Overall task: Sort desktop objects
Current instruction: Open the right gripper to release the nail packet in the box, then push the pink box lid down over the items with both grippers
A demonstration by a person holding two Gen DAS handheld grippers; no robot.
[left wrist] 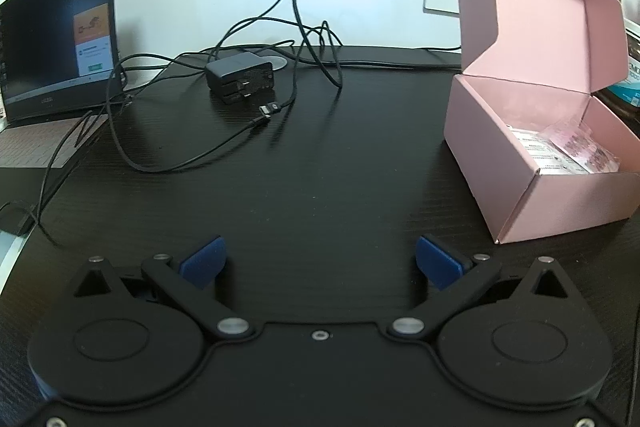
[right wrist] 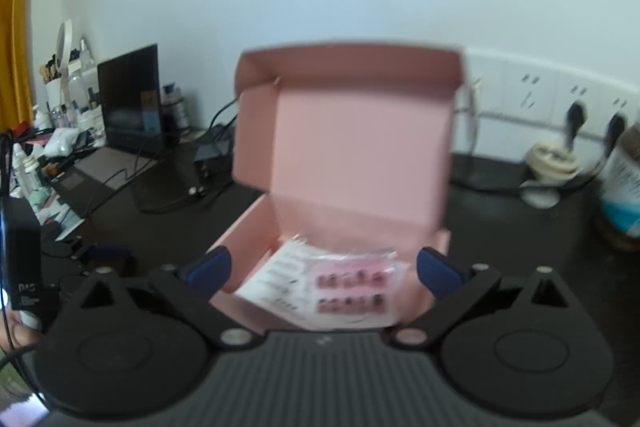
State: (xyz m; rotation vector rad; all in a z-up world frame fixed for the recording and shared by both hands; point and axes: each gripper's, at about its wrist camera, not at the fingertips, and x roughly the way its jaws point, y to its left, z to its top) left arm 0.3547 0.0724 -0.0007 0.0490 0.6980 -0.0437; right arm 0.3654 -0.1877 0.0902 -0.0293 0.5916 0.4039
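A pink cardboard box (left wrist: 520, 147) stands at the right of the black desk (left wrist: 320, 187) with its lid up. Inside lie a white printed sheet (right wrist: 280, 279) and a clear packet of small pink items (right wrist: 352, 287). My right gripper (right wrist: 324, 271) hovers over the box's near edge (right wrist: 248, 247), jaws wide apart and open, nothing pressed between the blue pads. My left gripper (left wrist: 320, 263) stands open above bare desk, well left of the box. A black charger (left wrist: 242, 77) with a tangled black cable (left wrist: 296, 39) lies farther back.
An open laptop (left wrist: 56, 39) sits at the left with cables trailing over its keyboard. A wall socket strip (right wrist: 560, 95) with plugs, a round pale object (right wrist: 550, 159) and a jar (right wrist: 624, 183) are to the box's right. Bottles and clutter (right wrist: 52, 123) crowd the far left.
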